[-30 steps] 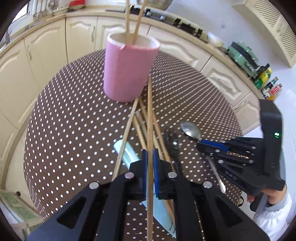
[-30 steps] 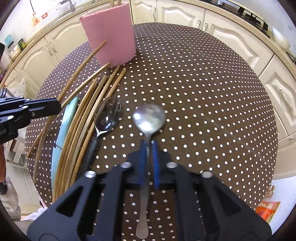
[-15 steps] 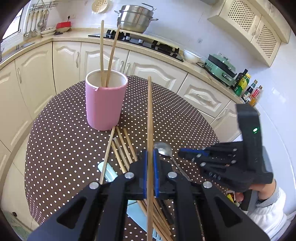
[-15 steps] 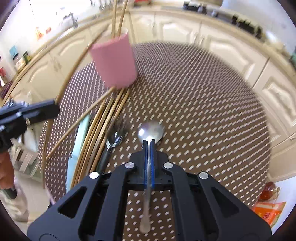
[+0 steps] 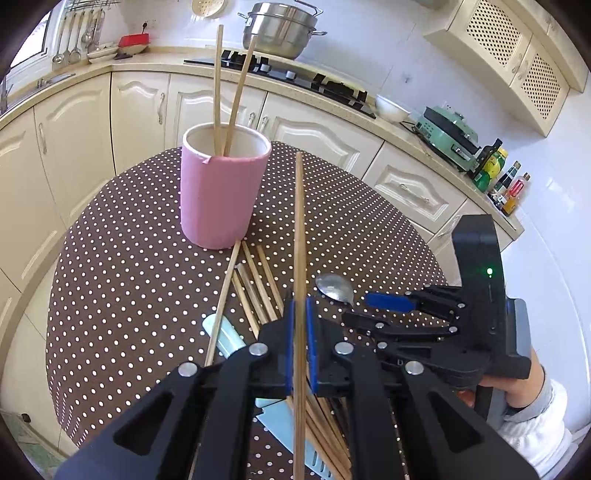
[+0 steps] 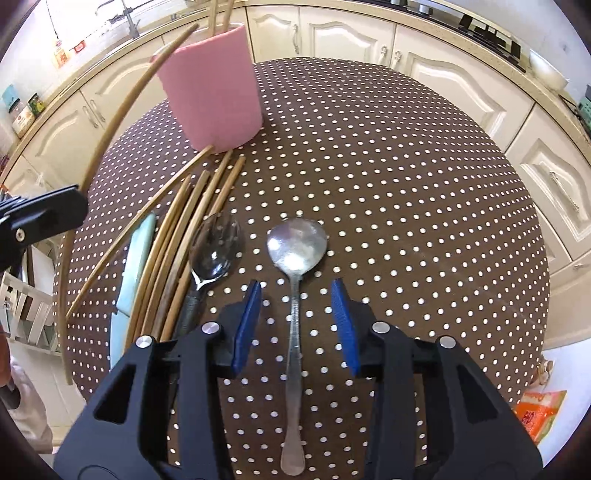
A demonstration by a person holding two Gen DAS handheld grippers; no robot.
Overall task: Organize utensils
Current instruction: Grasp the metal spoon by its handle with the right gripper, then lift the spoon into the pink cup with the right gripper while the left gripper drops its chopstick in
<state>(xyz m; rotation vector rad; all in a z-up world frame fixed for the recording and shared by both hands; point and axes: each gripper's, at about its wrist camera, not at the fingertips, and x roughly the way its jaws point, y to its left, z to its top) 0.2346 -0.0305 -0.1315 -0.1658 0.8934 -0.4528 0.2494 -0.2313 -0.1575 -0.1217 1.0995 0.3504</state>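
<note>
Left gripper (image 5: 299, 343) clamps a long, light, stiff bamboo chopstick (image 5: 300, 236) near its lower third, tip toward the pink cylindrical cup (image 5: 221, 192) ahead. Right gripper (image 6: 295, 325) has just been opening; the slick steel spoon (image 6: 295, 266) lies loose on the table between its jaws, so regrip mid-handle.

Steel pot (image 5: 277, 29) on black hob (image 5: 295, 79)

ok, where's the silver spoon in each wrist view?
Left wrist: silver spoon sits right of centre, only its bowl showing, beside the right gripper.
Right wrist: silver spoon lies bottom centre, whole, handle between the open jaws, untouched.
Shared landmark: pink cup on the dotted tablecloth.
</note>
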